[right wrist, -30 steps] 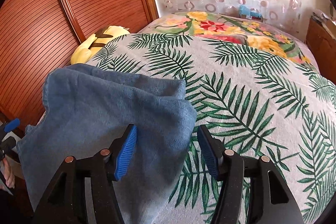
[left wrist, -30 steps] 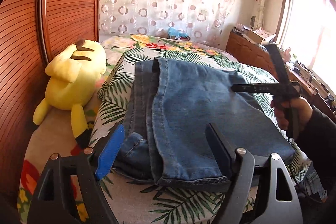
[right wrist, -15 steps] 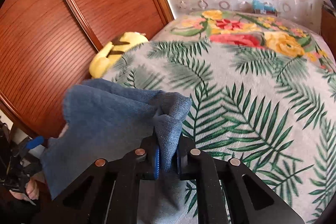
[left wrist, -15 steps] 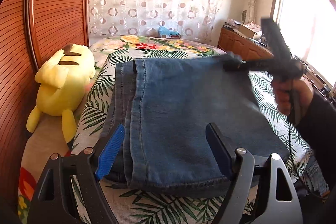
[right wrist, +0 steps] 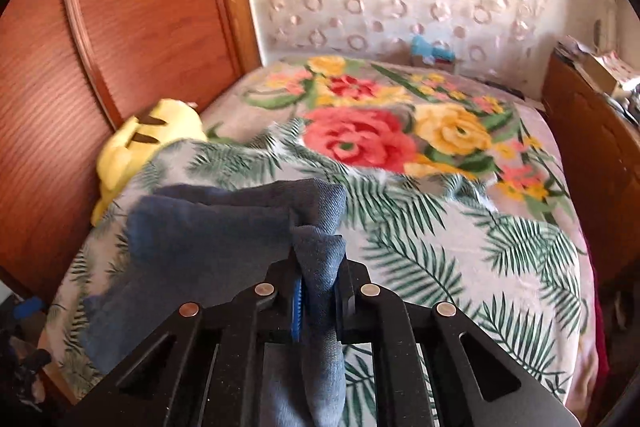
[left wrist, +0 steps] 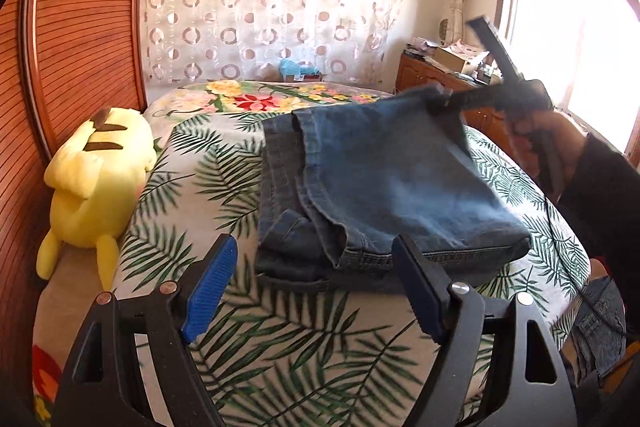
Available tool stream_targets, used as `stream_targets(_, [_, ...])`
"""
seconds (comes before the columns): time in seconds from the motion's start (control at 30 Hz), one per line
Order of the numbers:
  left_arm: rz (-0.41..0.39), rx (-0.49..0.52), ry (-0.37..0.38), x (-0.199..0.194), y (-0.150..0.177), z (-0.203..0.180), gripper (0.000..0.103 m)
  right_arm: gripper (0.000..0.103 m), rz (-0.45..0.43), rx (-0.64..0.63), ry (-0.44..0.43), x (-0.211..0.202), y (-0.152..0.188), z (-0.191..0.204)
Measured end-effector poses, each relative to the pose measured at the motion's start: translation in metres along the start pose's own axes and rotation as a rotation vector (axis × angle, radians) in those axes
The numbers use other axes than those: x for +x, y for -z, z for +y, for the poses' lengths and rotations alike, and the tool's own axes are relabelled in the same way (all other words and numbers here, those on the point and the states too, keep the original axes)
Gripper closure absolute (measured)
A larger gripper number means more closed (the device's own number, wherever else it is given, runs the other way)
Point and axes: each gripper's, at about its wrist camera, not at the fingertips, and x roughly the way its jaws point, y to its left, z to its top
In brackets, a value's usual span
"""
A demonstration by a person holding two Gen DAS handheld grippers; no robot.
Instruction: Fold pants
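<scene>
1. Since the frame a second ago, the right gripper [right wrist: 318, 293] has closed on the far corner of the jeans [left wrist: 384, 187] and risen with it, so that corner now hangs above the bedspread [left wrist: 192, 195] instead of lying flat. Its jaws closed hard and have just eased open a little, with denim bunched between the pads.
2. The left gripper [left wrist: 316, 291] has drawn back a little from the near hem; its jaws stand spread wide with nothing between them.
3. The corner is pinched, I judge, so the top layer can be carried over for the next fold, while the free left gripper waits by the hem, perhaps to steady it.
4. The jeans lie in the middle of the bed, already doubled into a thick blue stack, hems toward the left camera. The lifted edge is motion-blurred, so its exact shape is uncertain.
5. A yellow plush toy [left wrist: 96, 183] sits beside the wooden wardrobe [left wrist: 88, 27], well clear of the jeans.
</scene>
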Motion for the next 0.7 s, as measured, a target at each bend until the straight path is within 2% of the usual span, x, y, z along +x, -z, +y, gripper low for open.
stream_targets(0.03, [0.001,0.003,0.003,0.001,-0.001,-0.002,0.023,0.083,0.022,0.005,0.025,0.009,0.005,-0.003])
stream_targets(0.17, [0.002,0.02,0.015,0.01,-0.006,-0.012,0.023,0.058,0.055,0.02,0.05,0.03,0.019,-0.006])
stream_targets(0.3, [0.008,0.028,0.025,0.022,-0.011,-0.023,0.023,0.056,0.05,0.017,0.014,0.011,0.042,-0.008])
stream_targets(0.4, [0.015,0.041,0.028,0.032,-0.013,-0.03,0.023,0.056,0.063,0.021,-0.026,-0.002,0.072,-0.008])
stream_targets(0.7, [0.104,0.056,0.003,0.066,0.001,-0.036,0.023,0.056,0.106,0.051,-0.035,-0.024,0.14,-0.003])
